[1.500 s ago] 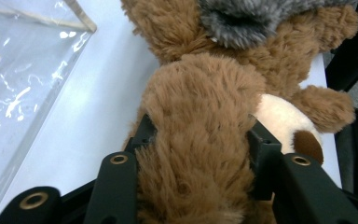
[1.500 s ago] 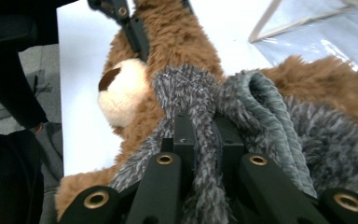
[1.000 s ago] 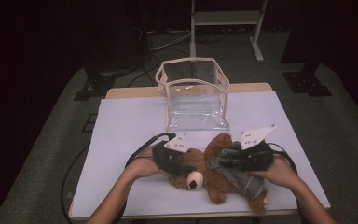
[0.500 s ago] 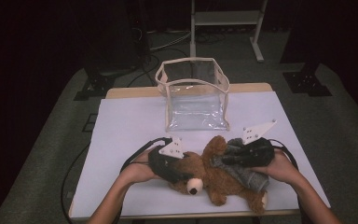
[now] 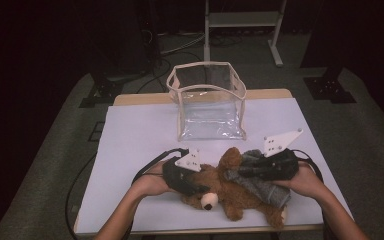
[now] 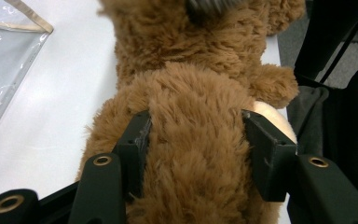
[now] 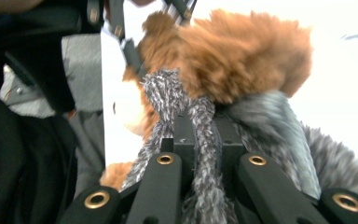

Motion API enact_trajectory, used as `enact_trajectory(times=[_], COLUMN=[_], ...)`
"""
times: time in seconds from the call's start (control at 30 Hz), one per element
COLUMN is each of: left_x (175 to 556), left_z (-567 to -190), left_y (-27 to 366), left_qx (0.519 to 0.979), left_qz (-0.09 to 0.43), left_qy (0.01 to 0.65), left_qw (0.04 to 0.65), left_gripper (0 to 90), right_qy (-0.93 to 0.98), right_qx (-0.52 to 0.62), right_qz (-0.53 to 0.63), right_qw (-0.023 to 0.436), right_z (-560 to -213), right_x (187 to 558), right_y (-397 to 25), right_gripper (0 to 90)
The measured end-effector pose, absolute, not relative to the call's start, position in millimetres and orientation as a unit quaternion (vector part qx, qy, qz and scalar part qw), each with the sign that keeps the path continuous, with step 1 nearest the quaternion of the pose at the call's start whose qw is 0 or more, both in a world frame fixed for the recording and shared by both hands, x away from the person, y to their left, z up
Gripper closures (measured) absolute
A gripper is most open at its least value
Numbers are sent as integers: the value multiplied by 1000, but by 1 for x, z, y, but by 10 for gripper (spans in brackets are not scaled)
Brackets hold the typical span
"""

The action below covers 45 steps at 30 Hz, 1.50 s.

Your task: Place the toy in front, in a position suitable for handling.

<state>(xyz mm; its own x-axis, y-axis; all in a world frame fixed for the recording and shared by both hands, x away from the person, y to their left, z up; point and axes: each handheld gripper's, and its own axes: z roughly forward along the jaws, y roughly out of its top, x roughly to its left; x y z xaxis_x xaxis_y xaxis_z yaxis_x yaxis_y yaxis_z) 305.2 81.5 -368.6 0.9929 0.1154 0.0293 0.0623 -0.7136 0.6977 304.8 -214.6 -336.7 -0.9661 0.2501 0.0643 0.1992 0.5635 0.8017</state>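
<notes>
The left gripper (image 5: 192, 182) sat on the left side of the near table (image 5: 130, 140). Its two black jaws squeezed the head of the brown teddy bear (image 5: 225, 192), one jaw on each side of the fur. In the left gripper view the fuzzy head (image 6: 196, 154) bulged up between the jaws. The bear lay on its back near the front edge of the table, with its pale nose (image 5: 208, 204) pointing at the person. A grey scarf (image 5: 260, 185) was wrapped round the bear's neck and lay across its body to the right. The right gripper (image 5: 245, 171) was closed tight on a strand of that scarf (image 7: 205, 140), just beside the bear's ear. Behind the bear, a little further back on the table, stood a clear plastic bag (image 5: 207, 100) with a tan trim, open at the top.
</notes>
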Motion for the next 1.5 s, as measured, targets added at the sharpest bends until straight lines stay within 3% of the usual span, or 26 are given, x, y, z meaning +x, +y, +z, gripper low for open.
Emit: enact_trajectory(times=[0.3,0.63,0.9,1.2,1.5], left_x=[300,298,296,296,296], left_z=[-369,-371,-371,-370,-370], left_y=[82,82,84,83,83], left_qx=[925,922,922,923,923], left_qz=[44,46,45,45,43], left_qy=[41,39,41,38,40], left_qw=[375,381,384,381,381], left_gripper=[470,470,467,463,460], right_qy=[869,914,913,895,891], right_qx=[104,108,130,195,193], right_qz=[481,390,386,400,408], right_qw=[49,12,37,39,54], right_z=[-301,-345,-335,-345,-336], right_x=[315,322,319,307,306], right_y=[-200,-175,-207,-271,-273], right_gripper=[822,820,820,820,820])
